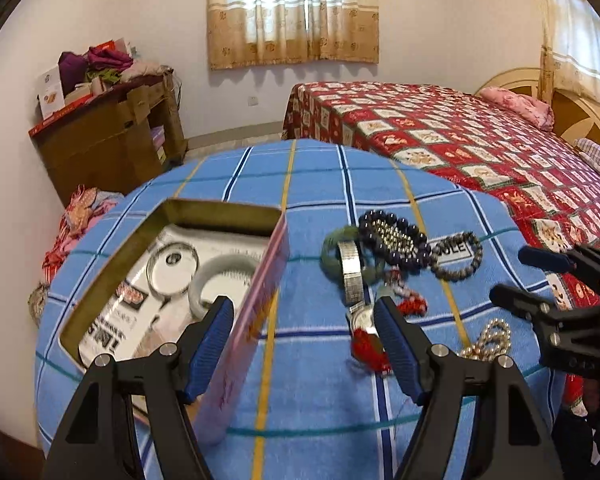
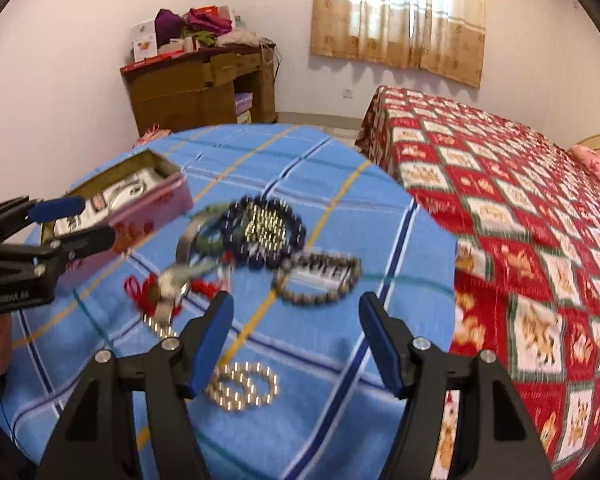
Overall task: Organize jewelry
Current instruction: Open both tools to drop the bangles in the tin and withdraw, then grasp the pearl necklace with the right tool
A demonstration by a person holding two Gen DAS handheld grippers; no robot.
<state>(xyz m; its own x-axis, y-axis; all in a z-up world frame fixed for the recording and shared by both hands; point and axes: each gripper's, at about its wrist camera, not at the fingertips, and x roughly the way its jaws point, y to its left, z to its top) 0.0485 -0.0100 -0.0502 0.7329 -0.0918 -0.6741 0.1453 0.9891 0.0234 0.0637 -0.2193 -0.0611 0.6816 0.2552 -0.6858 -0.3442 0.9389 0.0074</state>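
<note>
An open pink tin sits on the blue checked cloth with two bangles inside. A jewelry pile lies right of it: dark bead bracelets, a grey bead bracelet, a green bangle, a silver watch, red tassels and a pearl strand. My left gripper is open and empty, straddling the tin's right wall. My right gripper is open and empty above the pearls.
A bed with a red patterned cover stands to the right. A wooden cabinet piled with clothes and boxes stands against the far wall. Curtains cover the window.
</note>
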